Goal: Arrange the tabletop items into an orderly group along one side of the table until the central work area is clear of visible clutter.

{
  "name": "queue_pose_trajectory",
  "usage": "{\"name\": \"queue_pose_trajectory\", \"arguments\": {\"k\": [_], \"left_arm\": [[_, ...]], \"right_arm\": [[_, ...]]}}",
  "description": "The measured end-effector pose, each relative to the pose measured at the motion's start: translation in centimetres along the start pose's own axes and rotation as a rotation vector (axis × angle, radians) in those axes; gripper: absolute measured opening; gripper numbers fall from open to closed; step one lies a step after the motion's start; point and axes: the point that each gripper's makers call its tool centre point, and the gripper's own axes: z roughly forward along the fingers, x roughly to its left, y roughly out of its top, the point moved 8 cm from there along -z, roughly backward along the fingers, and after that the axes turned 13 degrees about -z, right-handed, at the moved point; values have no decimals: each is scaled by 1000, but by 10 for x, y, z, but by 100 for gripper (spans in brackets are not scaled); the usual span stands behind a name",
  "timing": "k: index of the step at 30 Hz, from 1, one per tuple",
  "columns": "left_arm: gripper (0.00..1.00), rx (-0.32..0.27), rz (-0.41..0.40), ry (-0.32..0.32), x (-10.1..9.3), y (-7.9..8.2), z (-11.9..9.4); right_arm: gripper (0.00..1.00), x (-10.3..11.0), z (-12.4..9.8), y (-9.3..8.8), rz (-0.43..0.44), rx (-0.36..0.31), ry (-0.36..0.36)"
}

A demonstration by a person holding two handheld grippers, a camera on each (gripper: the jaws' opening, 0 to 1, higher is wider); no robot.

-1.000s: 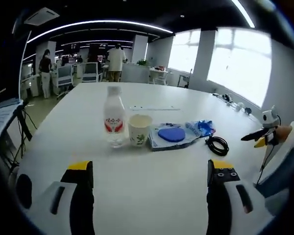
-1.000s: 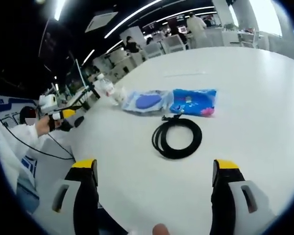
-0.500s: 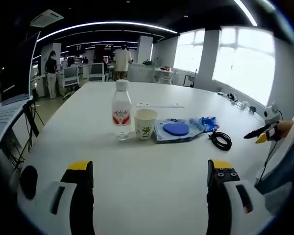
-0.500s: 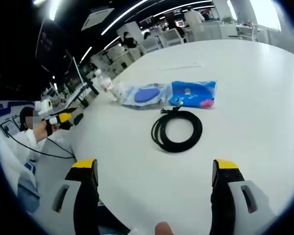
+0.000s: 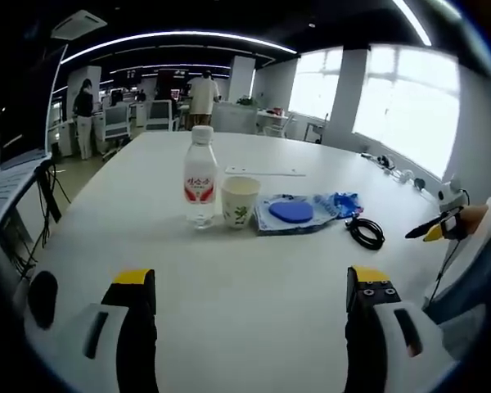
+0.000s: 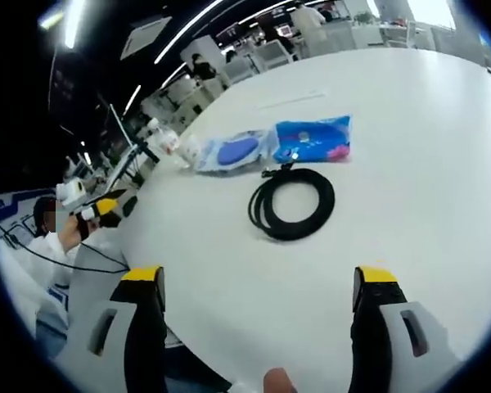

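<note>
We face a wide white worktop [image 5: 254, 327] in an open office, and the things we mean to tidy sit in a loose row across its middle, well ahead of both tools. We judge the tidying not yet begun: nothing is lifted, and the row lies in the central area, not along an edge.

Our left gripper [image 5: 250, 299] hangs low over the near edge with its fingers [image 5: 135, 282] spread wide and nothing between them, aimed toward the row, a stance that suits lining up a first reach. Our right gripper [image 6: 254, 295] is likewise released, its fingers [image 6: 375, 282] apart and empty, pointing across the bare worktop at the cable; it also shows at the right of the left gripper view.

Going down in size: the water bottle [image 5: 200, 180] stands upright at the left end of the row, capped, so it should lift cleanly by its body. Just beside it the paper cup [image 5: 239, 201] stands upright and open; we cannot tell whether it holds anything, so we would keep it level. Next comes a flat clear pouch with a blue disc [image 5: 291, 212] inside, and touching or overlapping it a blue packet [image 6: 315, 139]; both lie flat and limp, so they call for a pinch at an edge. Nearest our right tool is the black coiled cable [image 6: 292, 204], lying just beside the packet, a floppy loop that may uncoil when raised.
</note>
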Motion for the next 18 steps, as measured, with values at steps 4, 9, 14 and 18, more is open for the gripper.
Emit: {"name": "queue_pose_trajectory", "arguments": {"k": [4, 9, 14, 18], "left_arm": [[100, 1, 2, -1, 1, 2, -1], [99, -1, 3, 0, 1, 3, -3], [98, 4, -6, 1, 1, -1, -3], [98, 7, -4, 2, 2, -1, -4]], "right_arm": [[95, 1, 0, -1, -2, 10, -6], [94, 0, 2, -2, 18, 13, 3], [92, 1, 5, -5, 36, 38, 2], [91, 2, 6, -6, 46, 41, 3]]}}
